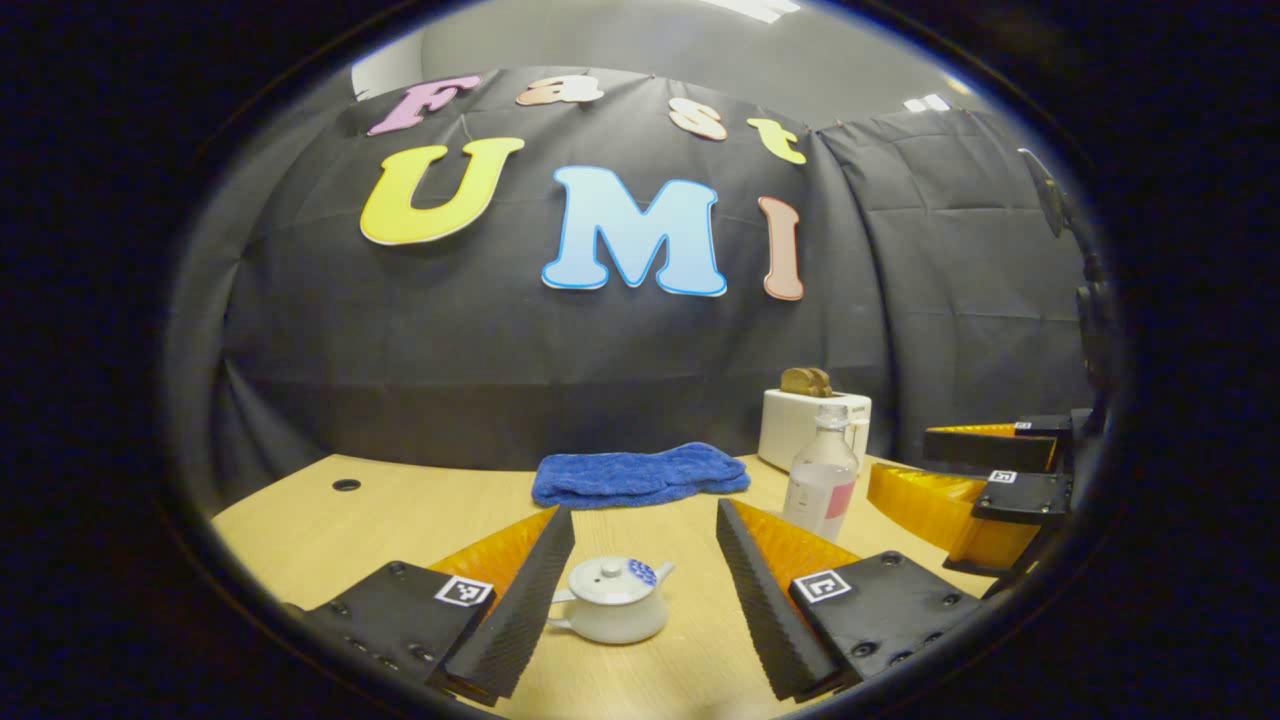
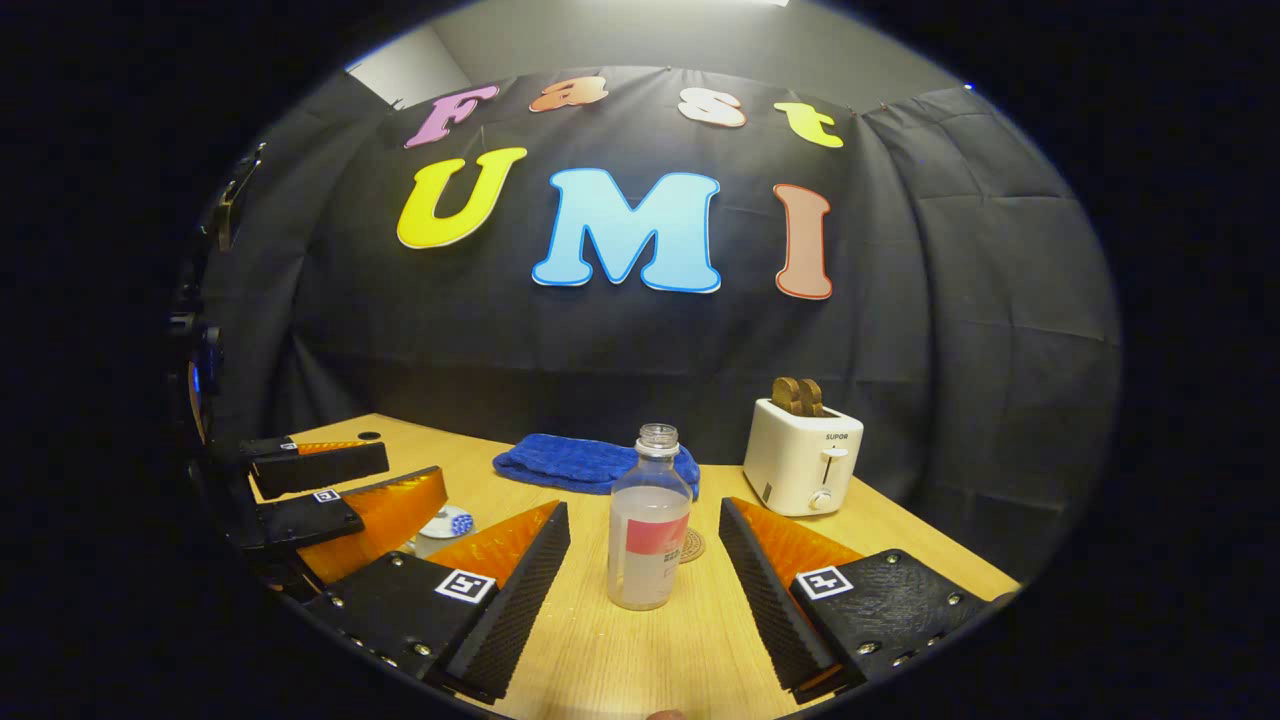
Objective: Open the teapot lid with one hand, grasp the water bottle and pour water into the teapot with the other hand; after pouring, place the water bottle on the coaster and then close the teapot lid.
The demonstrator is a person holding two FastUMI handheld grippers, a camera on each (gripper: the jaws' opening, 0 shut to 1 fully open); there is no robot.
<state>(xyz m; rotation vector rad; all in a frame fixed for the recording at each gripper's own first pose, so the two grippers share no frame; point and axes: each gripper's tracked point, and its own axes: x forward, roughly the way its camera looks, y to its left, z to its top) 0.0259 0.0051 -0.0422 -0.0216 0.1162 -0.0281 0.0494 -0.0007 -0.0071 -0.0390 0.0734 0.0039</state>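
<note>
My left gripper stands spread around the lidded teapot, my right gripper spread around the water bottle beside that teapot; next, pinch the lid knob.

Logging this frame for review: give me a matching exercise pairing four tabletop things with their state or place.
Things:
1. teapot
2. water bottle
3. toaster
4. blue towel

States:
A. bread slices sticking out of its top
B. lying against the back wall
C. lid on, between the open left gripper fingers
D. uncapped, upright, between the open right gripper fingers

Pairs: 1-C, 2-D, 3-A, 4-B
</note>
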